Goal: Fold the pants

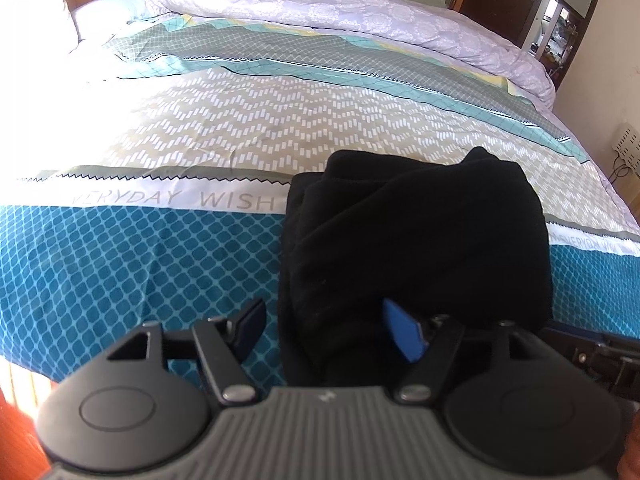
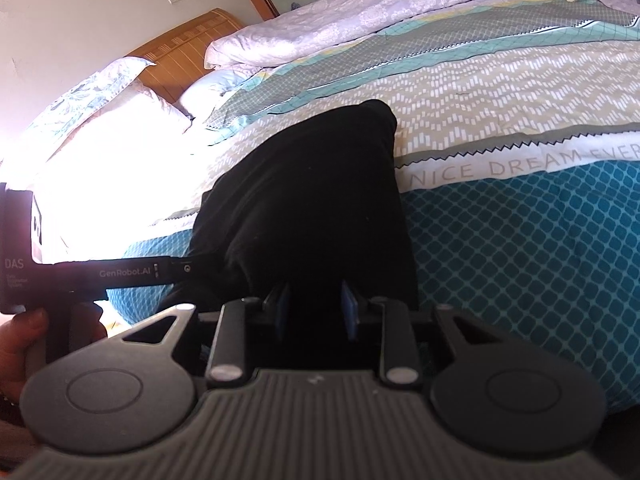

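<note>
Right tool [image 2: 316, 308] narrowly pinches the folded black pants [image 2: 312, 200] on the bed [image 2: 520, 240]; left tool [image 1: 324, 328], wide, straddles an edge; uneven pulling could undo the folds.

Black pants [image 1: 416, 240]: folds barely readable, fabric too dark; near edge hidden under the left gripper [image 1: 324, 328] body. Right gripper [image 2: 316, 308]: pads mostly buried in the cloth, contact unclear. Bedspread [image 2: 520, 240] lettering cut off at the frame edge. Pillow [image 2: 100, 128] area washed out by glare. Hand [image 2: 24, 340] cropped at left edge.
</note>
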Demonstrator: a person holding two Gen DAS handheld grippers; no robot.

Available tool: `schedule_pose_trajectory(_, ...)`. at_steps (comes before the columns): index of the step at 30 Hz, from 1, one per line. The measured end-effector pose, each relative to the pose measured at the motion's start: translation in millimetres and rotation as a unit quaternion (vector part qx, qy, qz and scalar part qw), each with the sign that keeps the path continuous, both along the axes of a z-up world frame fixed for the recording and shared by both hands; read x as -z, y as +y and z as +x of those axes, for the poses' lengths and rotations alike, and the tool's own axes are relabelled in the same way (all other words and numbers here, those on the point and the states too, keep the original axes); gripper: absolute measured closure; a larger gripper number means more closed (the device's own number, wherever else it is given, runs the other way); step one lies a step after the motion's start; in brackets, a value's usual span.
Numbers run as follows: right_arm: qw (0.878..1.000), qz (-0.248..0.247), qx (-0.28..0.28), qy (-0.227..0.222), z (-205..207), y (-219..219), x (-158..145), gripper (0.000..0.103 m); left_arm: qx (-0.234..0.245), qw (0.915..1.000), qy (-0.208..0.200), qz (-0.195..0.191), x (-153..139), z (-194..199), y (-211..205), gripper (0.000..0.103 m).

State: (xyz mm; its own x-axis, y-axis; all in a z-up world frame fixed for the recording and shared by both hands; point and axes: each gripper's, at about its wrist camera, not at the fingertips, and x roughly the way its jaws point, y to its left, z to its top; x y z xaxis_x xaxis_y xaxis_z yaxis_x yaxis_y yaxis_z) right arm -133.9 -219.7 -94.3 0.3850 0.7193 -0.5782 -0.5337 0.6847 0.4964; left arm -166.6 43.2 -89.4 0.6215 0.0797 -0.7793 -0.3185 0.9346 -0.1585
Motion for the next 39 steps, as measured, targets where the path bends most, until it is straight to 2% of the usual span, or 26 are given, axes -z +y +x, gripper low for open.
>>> schedule_pose_trajectory(2, 1.0, -0.001, 0.0, -0.001, 0, 0, 0, 0.07, -0.001, 1.0, 0.0, -0.001, -1, -1, 0, 0.033)
schedule_pose_trajectory(6, 1.0, 0.0, -0.007, -0.005, -1, 1, -1, 0.06, -0.005, 1.0, 0.001, 0.008, -1, -3, -1, 0.027)
schedule_pose_trajectory(12, 1.0, -0.004, -0.004, -0.021, -6, 4, -5, 0.058, -0.008, 0.9998, 0.0, 0.016, -1, -6, -1, 0.021)
schedule_pose_trajectory(19, 0.996, -0.006, 0.019, -0.09, -15, -2, -22, 0.057, -0.015, 0.9997, -0.002, 0.018, -5, -11, -1, 0.017)
schedule_pose_trajectory(23, 0.992, -0.023, 0.062, -0.106, -9, -11, -24, 0.048, -0.023, 0.9995, -0.004, 0.019, -6, -20, 1, 0.008)
schedule_pose_trajectory(27, 0.992, -0.032, 0.103, -0.062, 3, -23, -10, 0.041, -0.032, 0.9993, -0.008, 0.018, -7, -29, 3, 0.004)
schedule_pose_trajectory(31, 0.989, -0.019, 0.149, 0.017, 20, -45, 9, 0.036, -0.047, 0.9988, -0.005, 0.012, -6, -37, 8, 0.0)
schedule_pose_trajectory(33, 0.984, -0.019, 0.168, 0.055, 28, -52, 20, 0.027, -0.059, 0.9982, 0.001, 0.008, -4, -41, 11, 0.0)
schedule_pose_trajectory(35, 0.979, -0.019, 0.177, 0.096, 35, -57, 33, 0.027, -0.07, 0.9975, 0.012, 0.009, -1, -43, 13, 0.0)
schedule_pose_trajectory(37, 0.978, 0.0, 0.181, 0.1, 33, -60, 35, 0.025, -0.077, 0.9969, 0.02, -0.001, 2, -46, 16, 0.0)
schedule_pose_trajectory(39, 0.979, 0.003, 0.177, 0.1, 32, -58, 36, 0.018, -0.084, 0.9961, 0.024, -0.011, 4, -49, 19, 0.0)
